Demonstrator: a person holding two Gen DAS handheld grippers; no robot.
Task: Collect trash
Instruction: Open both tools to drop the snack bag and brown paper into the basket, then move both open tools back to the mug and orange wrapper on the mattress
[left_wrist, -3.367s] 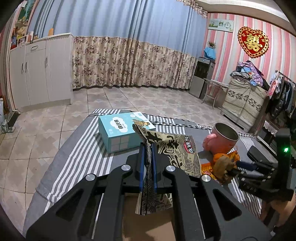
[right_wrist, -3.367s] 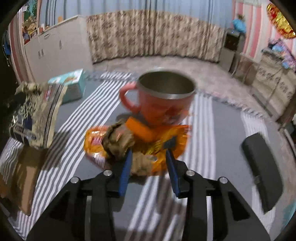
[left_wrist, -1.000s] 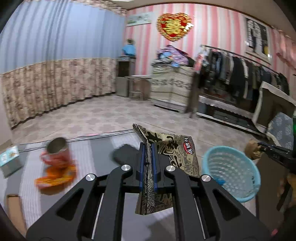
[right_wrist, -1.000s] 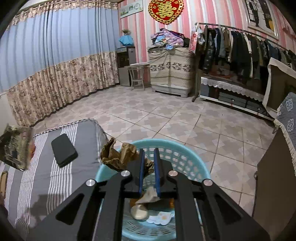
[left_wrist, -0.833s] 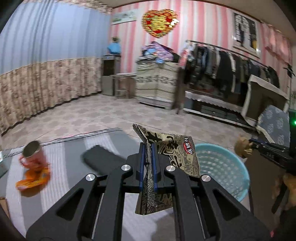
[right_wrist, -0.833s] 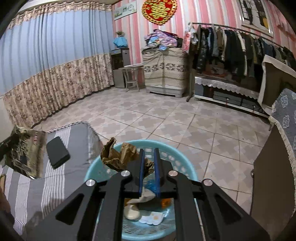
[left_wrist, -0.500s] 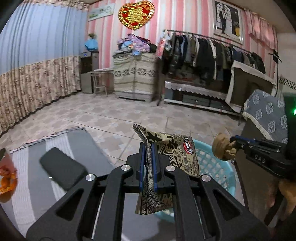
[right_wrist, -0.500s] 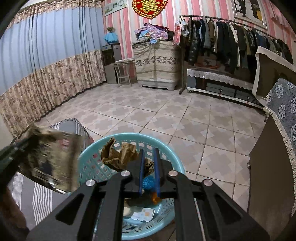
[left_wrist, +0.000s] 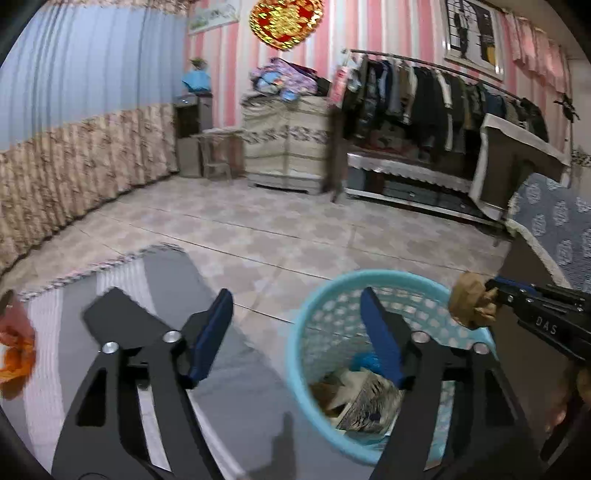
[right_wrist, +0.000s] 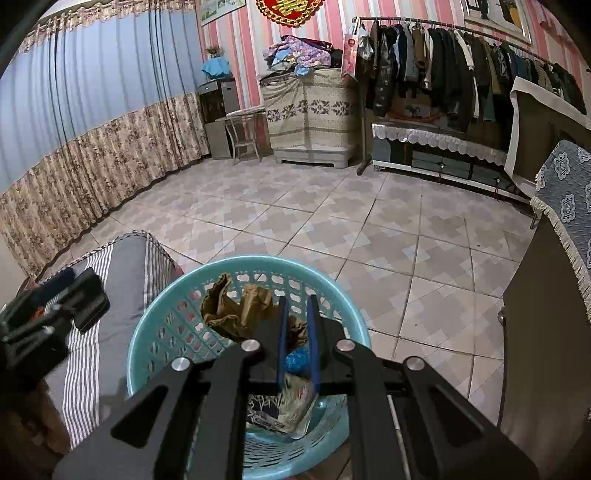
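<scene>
My left gripper (left_wrist: 295, 295) hangs over the near rim of the light blue basket (left_wrist: 295, 343); its jaws are opening wide with nothing between them. The patterned wrapper (left_wrist: 369, 402) lies inside the basket on other rubbish. My right gripper (right_wrist: 295, 306) is shut on a crumpled brown paper (right_wrist: 240, 310) above the basket (right_wrist: 155, 325), with the patterned wrapper (right_wrist: 291, 406) below its fingers. In the left wrist view the right gripper (left_wrist: 493, 291) reaches in from the right, the brown paper (left_wrist: 471, 304) at its tip over the rim.
A black case (left_wrist: 122, 317) lies on the grey striped tablecloth (left_wrist: 240, 387) left of the basket. An orange wrapper (left_wrist: 14, 350) shows at the far left edge. A dark wooden cabinet (right_wrist: 546, 332) stands close on the right. Tiled floor (right_wrist: 332, 221) stretches beyond.
The left gripper swung right to the basket and opened; the patterned wrapper dropped from its jaws into the basket. The right gripper keeps the brown paper over the basket.
</scene>
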